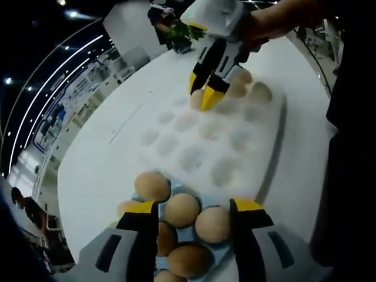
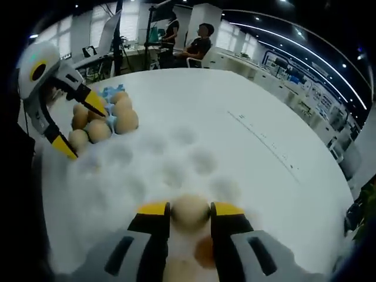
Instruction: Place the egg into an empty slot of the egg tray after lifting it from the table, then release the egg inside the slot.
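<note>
Currently, right claw (image 2: 190, 216): an egg (image 2: 190, 210) is pinched between its yellow-tipped jaws, right over a slot at the near edge of the white egg tray (image 2: 170, 164).
Same claw from the left gripper view: it (image 1: 203, 94) is seen at the far end of the egg tray (image 1: 205, 141), held by a person's hand (image 1: 258, 26), with an egg (image 1: 198, 98) between its tips.
Other eggs by the right claw: two more are seen just below its jaws, partly hidden.
Left claw (image 1: 192, 211): its jaws are spread apart, nothing is gripped; it hangs over a blue carton of eggs (image 1: 182, 226).
Left claw from the right gripper view: it (image 2: 79, 123) is seen far to the left, jaws apart, beside the blue carton of eggs (image 2: 103, 120).
Table (image 2: 258, 117): white and round; tray and carton rest on it, the carton touching the tray's end farthest from the right claw.
Background: two people (image 2: 188, 38) are seen beyond the table.
</note>
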The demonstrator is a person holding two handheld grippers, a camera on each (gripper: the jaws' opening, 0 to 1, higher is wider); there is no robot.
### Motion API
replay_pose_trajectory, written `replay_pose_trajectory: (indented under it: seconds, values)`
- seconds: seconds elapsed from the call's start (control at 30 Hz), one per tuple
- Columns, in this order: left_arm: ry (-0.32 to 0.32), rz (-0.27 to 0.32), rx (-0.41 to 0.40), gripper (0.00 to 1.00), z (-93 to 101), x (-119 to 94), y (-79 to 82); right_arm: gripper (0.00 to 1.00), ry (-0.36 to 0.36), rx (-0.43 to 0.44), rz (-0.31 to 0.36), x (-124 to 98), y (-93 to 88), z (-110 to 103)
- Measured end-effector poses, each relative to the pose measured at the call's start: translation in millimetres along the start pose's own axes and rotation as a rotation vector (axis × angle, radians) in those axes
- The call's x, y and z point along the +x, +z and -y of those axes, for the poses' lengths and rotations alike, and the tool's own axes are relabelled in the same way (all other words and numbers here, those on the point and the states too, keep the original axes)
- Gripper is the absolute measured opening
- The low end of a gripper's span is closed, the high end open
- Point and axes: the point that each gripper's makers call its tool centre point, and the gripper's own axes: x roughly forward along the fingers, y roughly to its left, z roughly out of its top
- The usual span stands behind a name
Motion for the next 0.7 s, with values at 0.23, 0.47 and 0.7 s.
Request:
replay_pose_trajectory:
  seconds: [0.23,0.47,0.7]
  values:
    - [-0.006,-0.001,0.000,0.49,-0.3,0.7,0.1,0.29,0.039,-0.018,-0.019,3.2,-1.0,-1.5]
    - [-0.010,-0.009,0.028,0.44,4.6,1.0,1.3,0.29,0.020,-0.037,-0.046,4.1,-0.6,-2.6]
    - [-0.011,-0.040,0.047,0.43,4.6,1.5,1.8,0.28,-0.007,-0.073,-0.077,4.1,0.1,-2.7]
